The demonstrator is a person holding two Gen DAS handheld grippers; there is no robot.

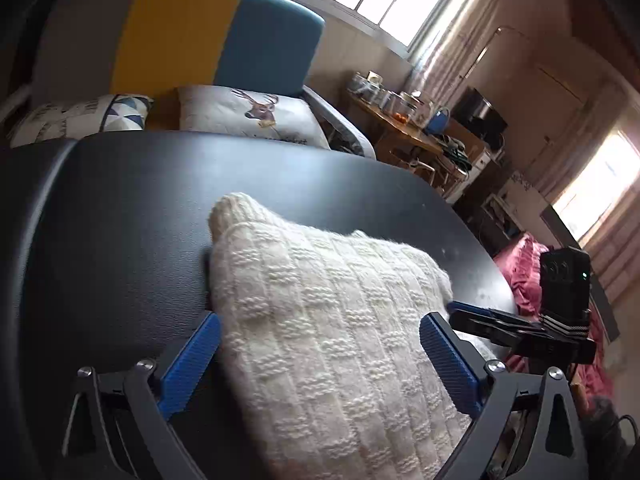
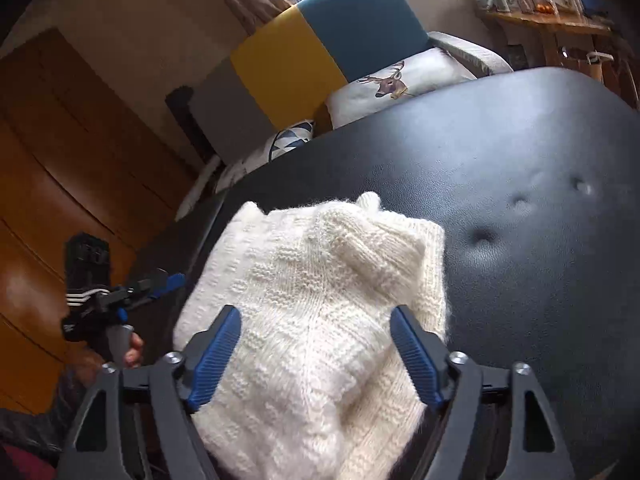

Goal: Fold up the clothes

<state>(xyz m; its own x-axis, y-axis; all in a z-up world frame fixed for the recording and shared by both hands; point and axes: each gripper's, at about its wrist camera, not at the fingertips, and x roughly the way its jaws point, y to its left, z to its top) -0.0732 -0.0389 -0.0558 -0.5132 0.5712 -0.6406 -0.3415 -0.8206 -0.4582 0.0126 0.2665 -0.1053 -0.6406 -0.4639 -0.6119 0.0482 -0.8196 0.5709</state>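
Left wrist view shows the cream knit sweater folded near the black worktop's near edge; left tool and right tool gape wide, straddling it unpinched, likely just let go

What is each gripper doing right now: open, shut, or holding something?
Left gripper: open, holding nothing; folded cream knitted sweater lies between its jaws.
Right gripper: open, holding nothing, above the same sweater.

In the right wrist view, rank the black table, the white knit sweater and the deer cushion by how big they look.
1. black table
2. white knit sweater, which lies nearer the camera and so looks enlarged
3. deer cushion, farthest away
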